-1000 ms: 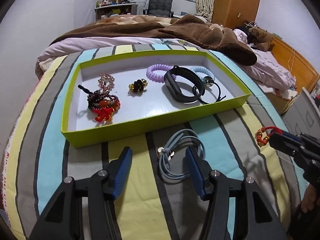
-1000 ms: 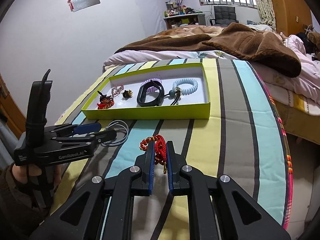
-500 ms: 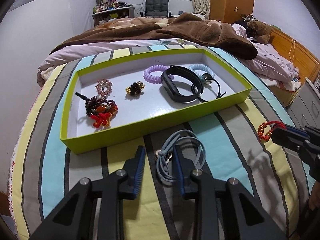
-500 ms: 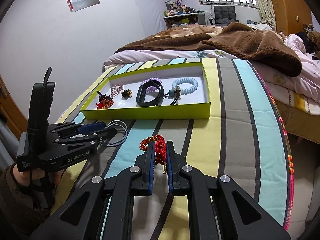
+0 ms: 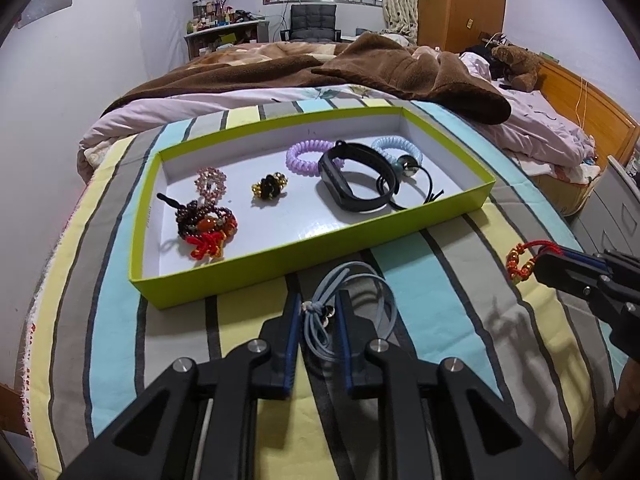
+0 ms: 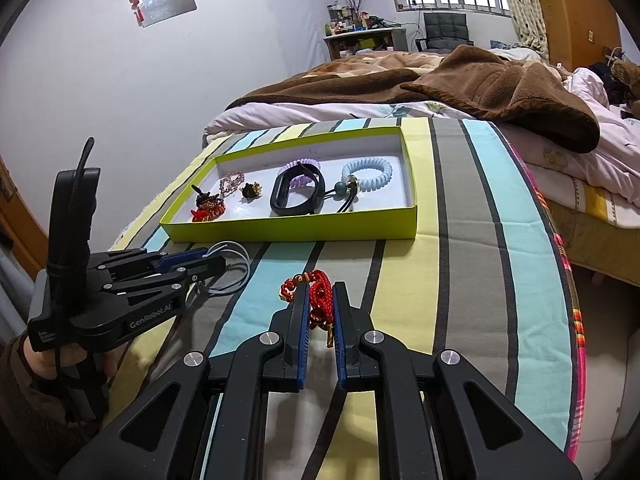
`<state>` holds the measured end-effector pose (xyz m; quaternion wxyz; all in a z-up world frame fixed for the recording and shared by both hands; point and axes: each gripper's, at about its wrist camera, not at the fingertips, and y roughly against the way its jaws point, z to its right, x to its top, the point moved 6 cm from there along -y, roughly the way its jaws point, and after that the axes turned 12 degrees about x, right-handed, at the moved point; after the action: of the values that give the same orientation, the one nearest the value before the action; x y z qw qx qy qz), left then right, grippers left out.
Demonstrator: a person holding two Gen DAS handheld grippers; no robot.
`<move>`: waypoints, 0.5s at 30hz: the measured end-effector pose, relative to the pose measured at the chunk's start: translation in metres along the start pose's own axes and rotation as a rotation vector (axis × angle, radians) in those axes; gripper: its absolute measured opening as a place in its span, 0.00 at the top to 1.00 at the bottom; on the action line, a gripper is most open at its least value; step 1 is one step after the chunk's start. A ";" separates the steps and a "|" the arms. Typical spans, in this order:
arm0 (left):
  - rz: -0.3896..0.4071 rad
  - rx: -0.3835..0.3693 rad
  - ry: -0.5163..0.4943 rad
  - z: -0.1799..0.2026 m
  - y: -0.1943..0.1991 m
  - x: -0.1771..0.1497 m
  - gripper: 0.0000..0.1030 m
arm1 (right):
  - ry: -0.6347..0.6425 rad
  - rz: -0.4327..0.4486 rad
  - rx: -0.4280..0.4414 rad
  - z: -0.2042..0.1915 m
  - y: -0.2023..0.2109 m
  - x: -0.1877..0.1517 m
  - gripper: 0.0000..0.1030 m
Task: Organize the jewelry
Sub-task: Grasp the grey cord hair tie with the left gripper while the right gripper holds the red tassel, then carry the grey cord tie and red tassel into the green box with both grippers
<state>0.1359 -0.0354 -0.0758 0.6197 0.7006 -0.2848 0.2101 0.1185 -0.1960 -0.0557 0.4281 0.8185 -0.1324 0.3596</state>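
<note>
Left gripper point(image 5: 318, 312) jaws just closing around blue cord bracelet point(image 5: 352, 304), right gripper point(image 6: 320, 304) clamped on red knotted bracelet point(image 6: 318, 294), green tray point(image 5: 304, 264) beyond

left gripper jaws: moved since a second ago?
Yes. The left gripper jaws have just been closing: a second ago they stood wide either side of the blue cord bracelet lying on the striped cloth; now they pinch its knot.

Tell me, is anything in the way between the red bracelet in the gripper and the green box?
Nothing visible blocks it. The red bracelet, pinched in the right gripper, has only bare striped blanket between it and the green box. It must clear the box's low front wall. The blue cord lies off to the side.
</note>
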 end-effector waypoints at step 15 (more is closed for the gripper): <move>0.072 -0.044 0.058 -0.015 0.028 0.016 0.83 | 0.017 0.044 -0.009 -0.006 0.013 0.020 0.90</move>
<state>0.1297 -0.0243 -0.0422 0.6348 0.6698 -0.2961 0.2462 0.1233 -0.1975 -0.0313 0.4250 0.8102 -0.1483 0.3754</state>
